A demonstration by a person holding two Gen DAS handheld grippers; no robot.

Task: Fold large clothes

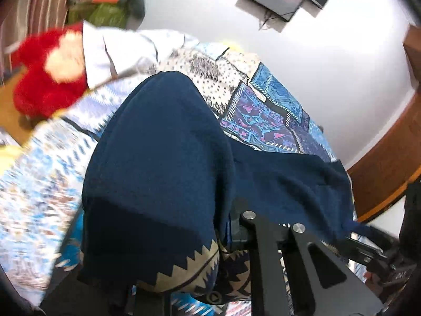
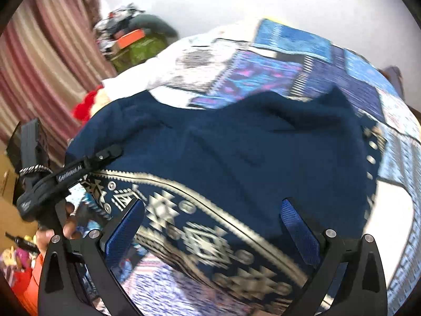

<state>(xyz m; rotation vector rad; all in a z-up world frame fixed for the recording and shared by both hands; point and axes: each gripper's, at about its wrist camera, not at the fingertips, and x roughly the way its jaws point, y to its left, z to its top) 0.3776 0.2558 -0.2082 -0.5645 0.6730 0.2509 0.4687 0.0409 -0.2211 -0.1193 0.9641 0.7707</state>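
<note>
2 claws in play here. Left claw (image 2: 110,152) looks clamped on the near left edge of the navy garment (image 2: 236,152); you can see its fingers pinched narrow on the cloth from the right wrist view, with the fabric draping down from them. Right claw (image 2: 218,234) is spread wide, its blue pads (image 2: 300,234) either side of the cream-patterned border (image 2: 200,237) but not pressing on anything, so it's holding nothing.

The garment lies spread on the bed's patchwork cover (image 1: 263,105), straight ahead of and under both claws, long axis running roughly left to right across the right view. My guess is the next move needs the right claw to drop onto the patterned hem right below it, since it's the nearer one to that side, then both lift together for the fold.

No containers that I can make out. A red plush toy (image 1: 44,79) sits beyond the garment's far left.
</note>
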